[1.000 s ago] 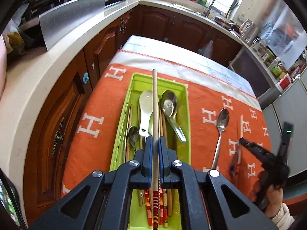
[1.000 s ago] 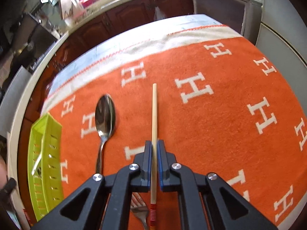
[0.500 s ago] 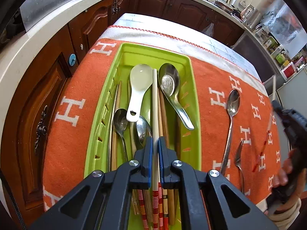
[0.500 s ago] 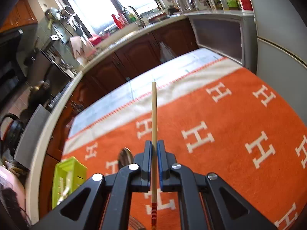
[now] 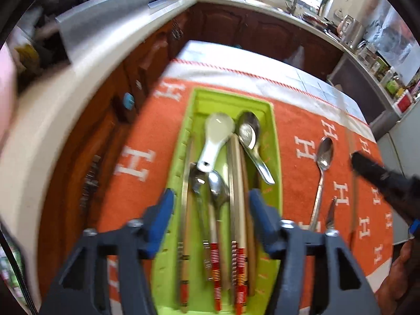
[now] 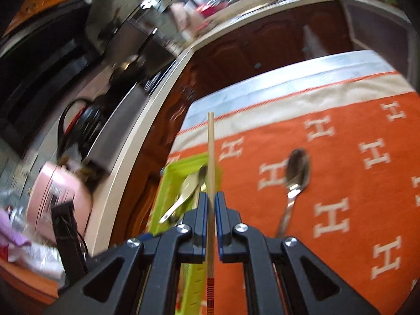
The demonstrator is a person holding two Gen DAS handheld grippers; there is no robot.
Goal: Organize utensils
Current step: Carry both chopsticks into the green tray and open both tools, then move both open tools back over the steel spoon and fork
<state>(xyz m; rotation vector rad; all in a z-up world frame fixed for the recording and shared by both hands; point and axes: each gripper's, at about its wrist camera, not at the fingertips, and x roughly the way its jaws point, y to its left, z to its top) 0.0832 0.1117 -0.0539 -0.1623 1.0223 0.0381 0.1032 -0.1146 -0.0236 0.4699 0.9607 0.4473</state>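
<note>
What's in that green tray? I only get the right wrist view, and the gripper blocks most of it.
Observer: A white ceramic spoon, metal spoons and several red-banded chopsticks lie in the green tray.
Operator: Is the other gripper holding anything?
Observer: No. The left gripper has just been opening its jaws; nothing is pinched between them.
Operator: Anything beside the spoon on the cloth?
Observer: A fork, right next to its handle.
</note>
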